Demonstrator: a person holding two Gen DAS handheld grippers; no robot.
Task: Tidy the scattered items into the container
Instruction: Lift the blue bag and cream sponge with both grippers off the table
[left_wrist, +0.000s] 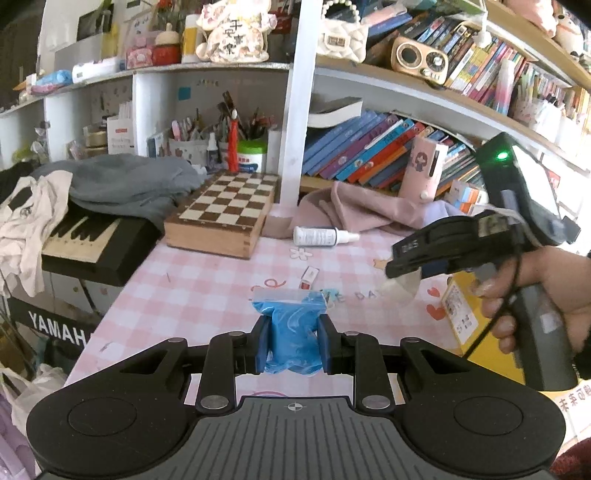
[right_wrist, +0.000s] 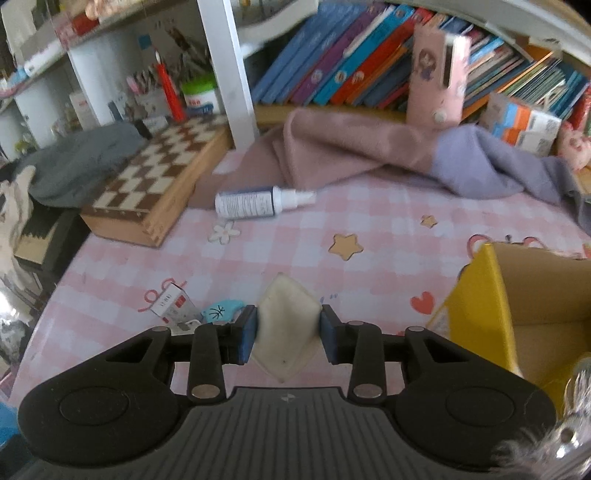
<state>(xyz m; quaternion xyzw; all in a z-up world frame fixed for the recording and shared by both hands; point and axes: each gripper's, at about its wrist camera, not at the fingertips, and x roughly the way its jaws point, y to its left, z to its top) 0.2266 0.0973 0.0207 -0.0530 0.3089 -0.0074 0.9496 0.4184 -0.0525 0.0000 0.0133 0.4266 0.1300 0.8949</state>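
My left gripper is shut on a blue plastic bag with a clear zip top, held above the pink checked table. My right gripper is shut on a cream cloth pad, also lifted off the table; from the left wrist view that gripper shows at the right with the pale pad hanging from it, held by a person's hand. The yellow cardboard box stands open at the right, and its edge shows behind the hand.
A white spray bottle lies near the chessboard box. A small red-and-white packet and a blue tag lie on the table. Pink and lilac cloth is bunched by the bookshelf. A keyboard sits beyond the table's left edge.
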